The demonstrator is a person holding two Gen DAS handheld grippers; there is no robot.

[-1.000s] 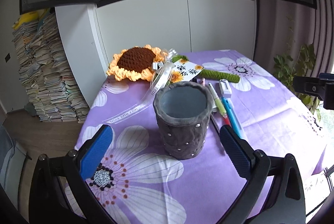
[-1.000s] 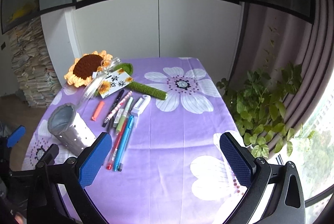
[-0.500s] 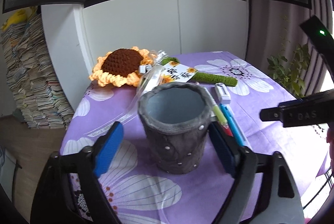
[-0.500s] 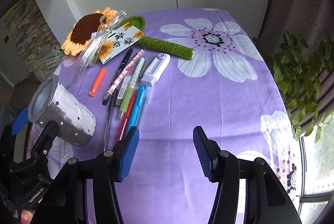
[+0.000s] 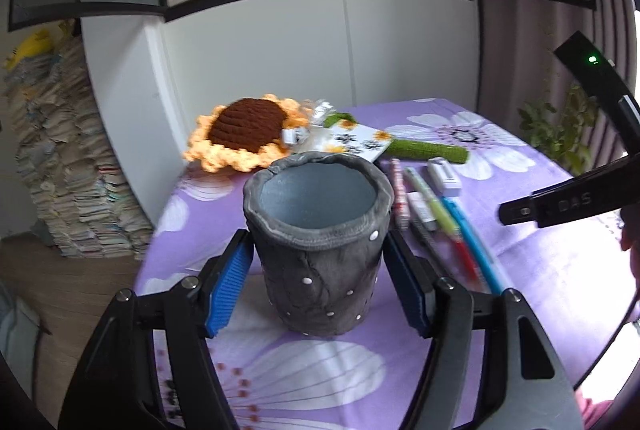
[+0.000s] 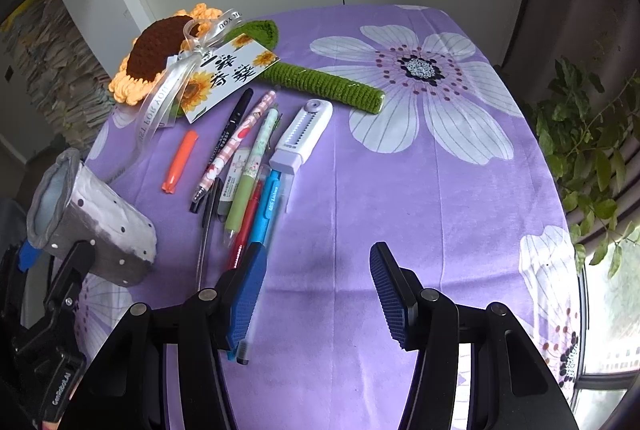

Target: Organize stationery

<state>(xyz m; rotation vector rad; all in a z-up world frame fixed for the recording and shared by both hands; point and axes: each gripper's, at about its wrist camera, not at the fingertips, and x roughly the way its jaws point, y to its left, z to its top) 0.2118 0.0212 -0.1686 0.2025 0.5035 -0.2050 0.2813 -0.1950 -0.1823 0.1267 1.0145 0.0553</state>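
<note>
Left gripper (image 5: 318, 276) clamped on grey pen cup (image 5: 318, 246), upright on purple tablecloth (image 6: 400, 189). Right gripper (image 6: 318, 290) half open, jaws empty, left pad above blue pen (image 6: 268, 207). Pens (image 6: 240, 153) at 11 o'clock; white correction tape (image 6: 302, 137) at 12; crochet sunflower (image 6: 160, 53) beyond.

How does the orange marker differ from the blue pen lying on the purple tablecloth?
The short orange marker lies alone, apart from the cluster; the blue pen sits within the row of pens, touching a red one. The marker is stubby and plain, the pen long with printed lettering. The pen's near end runs behind a finger of the right claw; the marker lies clear of it. Both rest flat on the tablecloth.
</note>
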